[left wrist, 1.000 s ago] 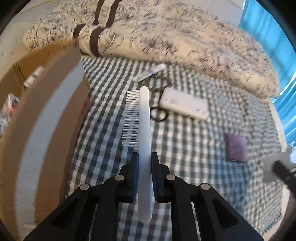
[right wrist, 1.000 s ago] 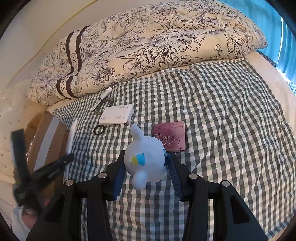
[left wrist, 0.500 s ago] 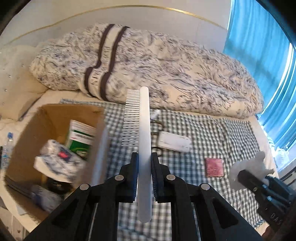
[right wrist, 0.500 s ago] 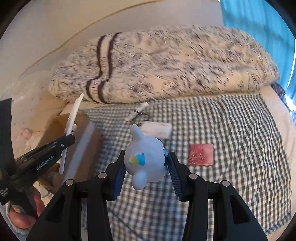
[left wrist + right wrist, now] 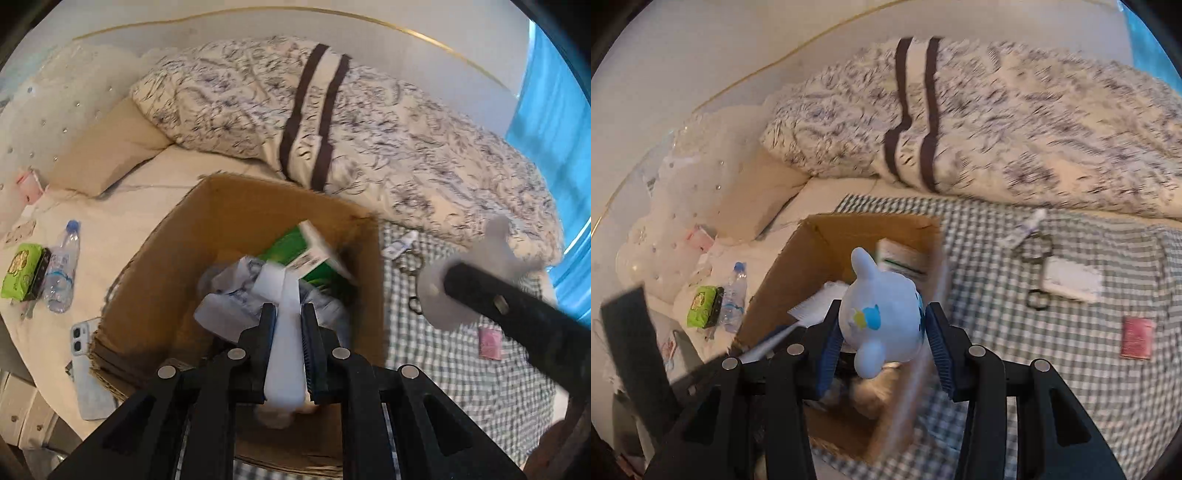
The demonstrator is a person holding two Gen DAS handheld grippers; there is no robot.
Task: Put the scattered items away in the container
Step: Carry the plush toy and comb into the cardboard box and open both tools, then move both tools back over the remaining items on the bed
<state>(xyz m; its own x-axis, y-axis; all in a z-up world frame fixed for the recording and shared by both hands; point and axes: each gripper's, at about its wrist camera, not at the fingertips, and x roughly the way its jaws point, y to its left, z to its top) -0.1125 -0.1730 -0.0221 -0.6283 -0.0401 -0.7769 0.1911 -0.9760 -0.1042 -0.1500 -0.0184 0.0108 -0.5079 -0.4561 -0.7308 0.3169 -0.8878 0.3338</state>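
1. Since the earlier frames both grippers have swung from over the checked blanket to the cardboard box (image 5: 258, 206) — the left gripper (image 5: 287, 332) now hangs right above its open top, and the right gripper (image 5: 884, 334) has come in over the box's near edge.
2. The left gripper's jaws are clamped on the white comb (image 5: 286, 332), which points down into the box over a crumpled white packet (image 5: 236, 291) and a green carton (image 5: 314, 254).
3. The right gripper's jaws are closed on the pale blue plush toy (image 5: 882, 317), held above the box.
4. Left out on the checked blanket (image 5: 1034, 369) — a white flat case (image 5: 1071, 280), a black hair tie (image 5: 1037, 300), a small tube (image 5: 1027, 227) and a dark red card (image 5: 1137, 338).
5. Beside the box, on the cream sheet, lie a water bottle (image 5: 61, 273), a green packet (image 5: 20, 271) and a phone (image 5: 79, 338).
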